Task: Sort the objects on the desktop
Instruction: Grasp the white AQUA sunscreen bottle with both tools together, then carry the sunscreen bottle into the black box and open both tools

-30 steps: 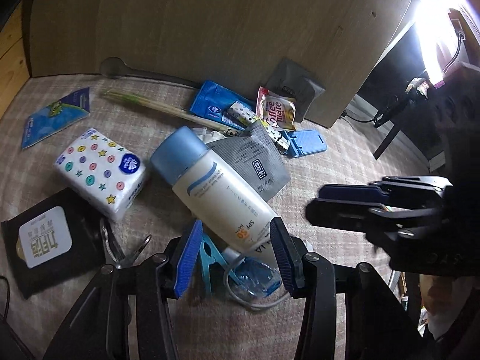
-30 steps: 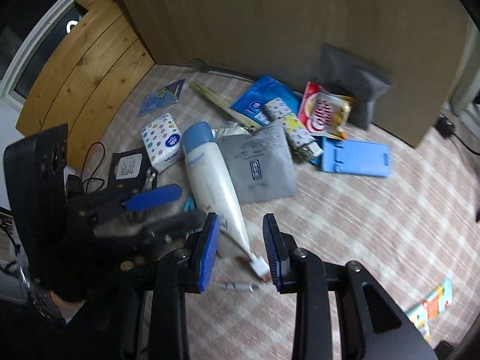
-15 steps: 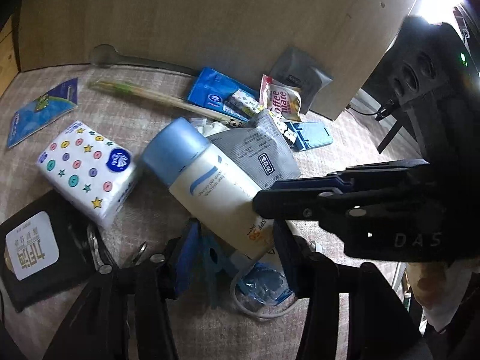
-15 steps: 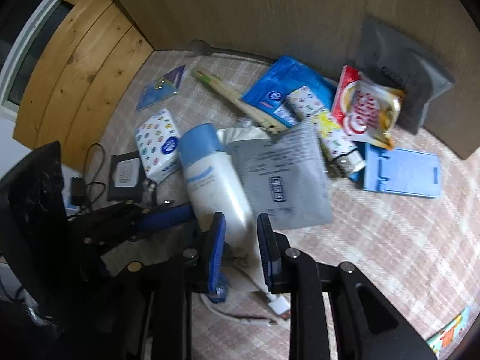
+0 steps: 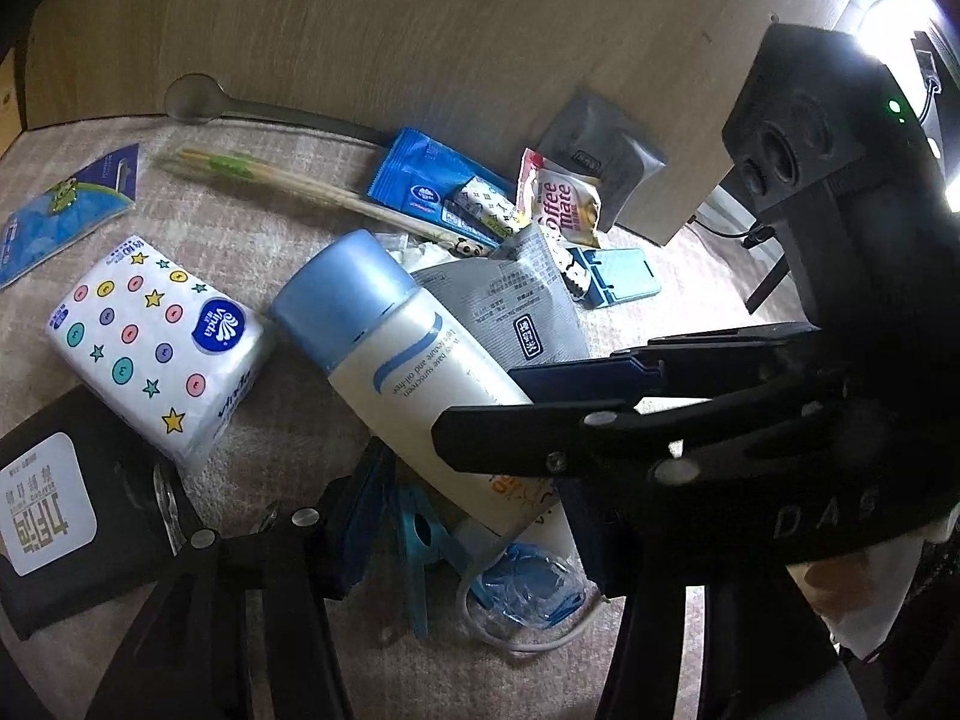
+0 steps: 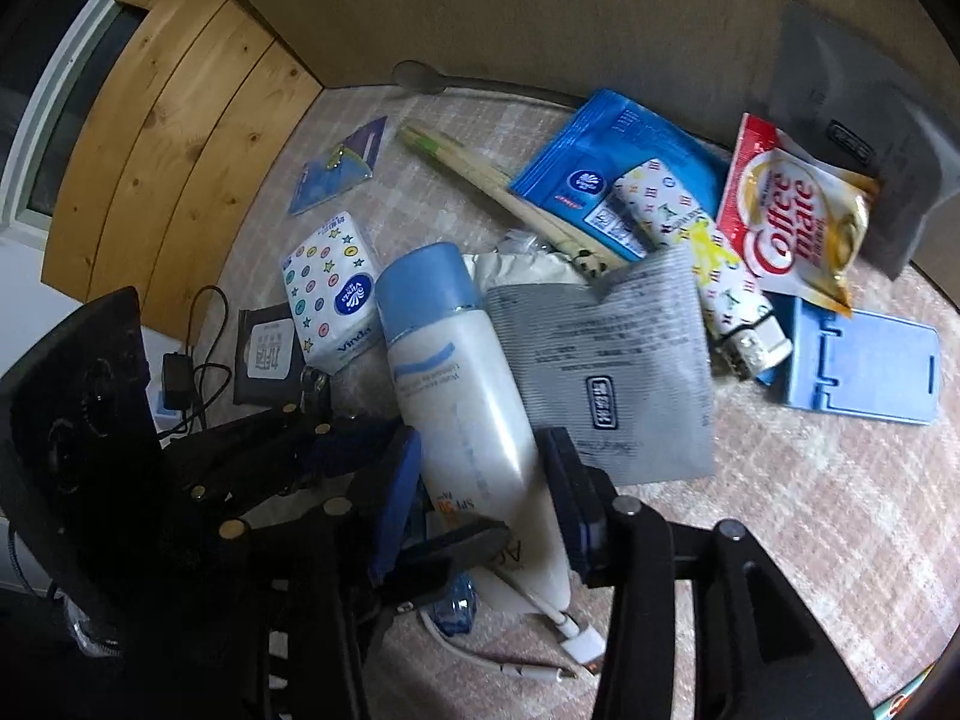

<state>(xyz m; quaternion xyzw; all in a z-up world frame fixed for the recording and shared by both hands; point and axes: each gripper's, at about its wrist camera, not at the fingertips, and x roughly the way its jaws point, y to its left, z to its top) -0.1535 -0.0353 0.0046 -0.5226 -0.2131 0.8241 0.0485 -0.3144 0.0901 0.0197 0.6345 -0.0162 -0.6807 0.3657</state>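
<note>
A white sunscreen tube with a blue cap (image 5: 414,372) (image 6: 462,390) lies in the middle of a heap of small things. My right gripper (image 6: 486,495) is open, its jaws on either side of the tube's lower body. In the left wrist view it crosses in from the right over the tube (image 5: 540,402). My left gripper (image 5: 474,540) is open, low over the tube's flat end, a teal clip (image 5: 420,552) and a white cable (image 5: 528,630). The grey sachet (image 6: 618,378) leans on the tube.
A patterned tissue pack (image 5: 156,348), black packet (image 5: 54,510), blue wipes packet (image 6: 600,168), Coffee mate sachet (image 6: 792,222), blue phone stand (image 6: 864,360), chopsticks (image 5: 288,180) and frog card (image 5: 60,210) lie around. A wooden panel (image 5: 420,30) stands behind.
My right gripper has come forward and down and opened wider, so its jaws now straddle the tube. My left gripper has closed in a little on the tube's flat end.
</note>
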